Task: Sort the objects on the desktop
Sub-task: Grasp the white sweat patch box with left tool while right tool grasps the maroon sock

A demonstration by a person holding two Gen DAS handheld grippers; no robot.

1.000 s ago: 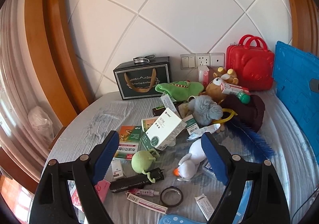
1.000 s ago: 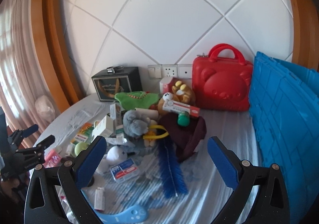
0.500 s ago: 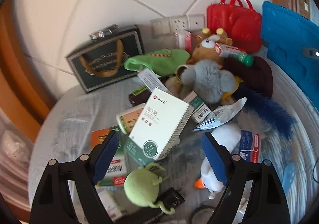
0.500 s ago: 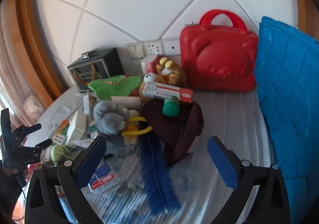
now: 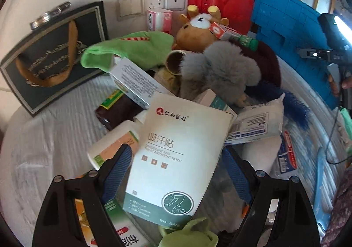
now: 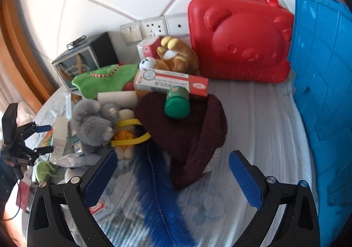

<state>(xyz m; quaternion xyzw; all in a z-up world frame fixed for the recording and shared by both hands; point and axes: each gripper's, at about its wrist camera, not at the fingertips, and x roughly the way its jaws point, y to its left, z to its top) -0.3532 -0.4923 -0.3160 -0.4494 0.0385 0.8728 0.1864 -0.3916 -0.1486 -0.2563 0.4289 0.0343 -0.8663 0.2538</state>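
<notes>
My left gripper (image 5: 176,165) is open, its blue pads on either side of a white and green box (image 5: 176,156) that lies on the pile of boxes; I cannot tell if the pads touch it. My right gripper (image 6: 173,174) is open and empty above a blue feather (image 6: 158,192) and the edge of a maroon cloth (image 6: 187,134). A green-capped bottle (image 6: 177,104) and a red and white box (image 6: 171,82) rest on the cloth. A grey plush (image 6: 92,121) and a brown bear plush (image 6: 176,57) lie in the pile. The left gripper also shows far left in the right wrist view (image 6: 43,138).
A red bear case (image 6: 239,38) stands against the wall. A blue crate wall (image 6: 325,93) lines the right side. A dark gift box (image 5: 50,53) stands at the back left. A green plush (image 5: 132,49) and small packets (image 5: 255,126) crowd the table.
My left gripper has moved forward and down until the white and green box lies between its pads. My right gripper has moved forward towards the maroon cloth and the feather.
</notes>
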